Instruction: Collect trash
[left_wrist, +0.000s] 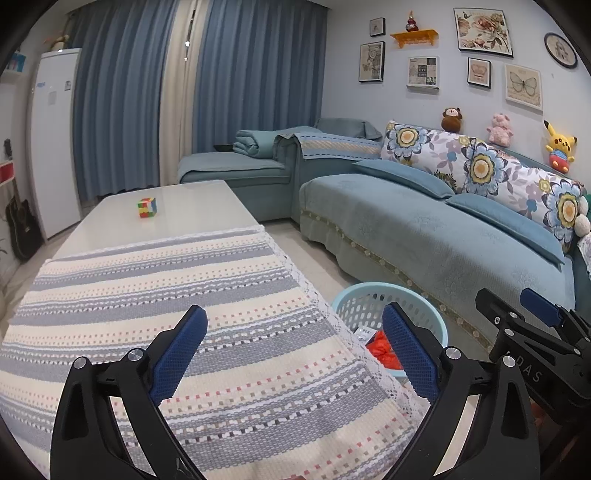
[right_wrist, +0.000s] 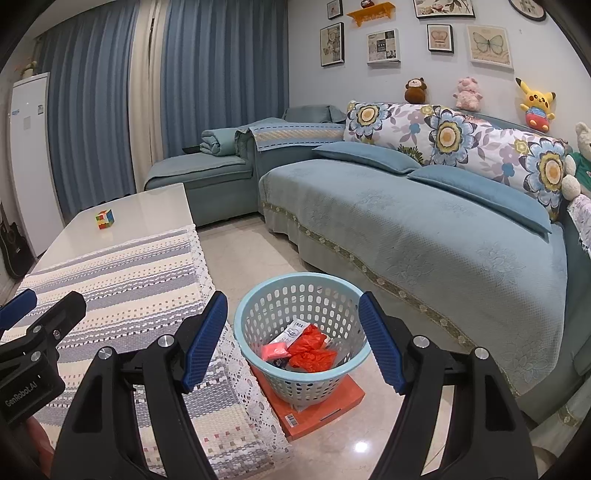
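A light blue perforated basket (right_wrist: 354, 295) stands on an orange box (right_wrist: 332, 404) on the floor between the table and the sofa. It holds red crumpled plastic (right_wrist: 312, 352), a pink piece (right_wrist: 274, 350) and a white wrapper (right_wrist: 291, 330). My right gripper (right_wrist: 293, 341) is open and empty above the basket. My left gripper (left_wrist: 295, 349) is open and empty over the striped tablecloth (left_wrist: 166, 291). The basket (left_wrist: 364, 295) shows at the table's right edge in the left wrist view, with the right gripper (left_wrist: 517, 306) beyond it.
A Rubik's cube (left_wrist: 147, 207) sits on the bare white far part of the table (left_wrist: 199, 203). A blue sofa (right_wrist: 424, 236) with floral cushions runs along the right. Curtains, a white cabinet (left_wrist: 55, 140) and a guitar stand at the back left.
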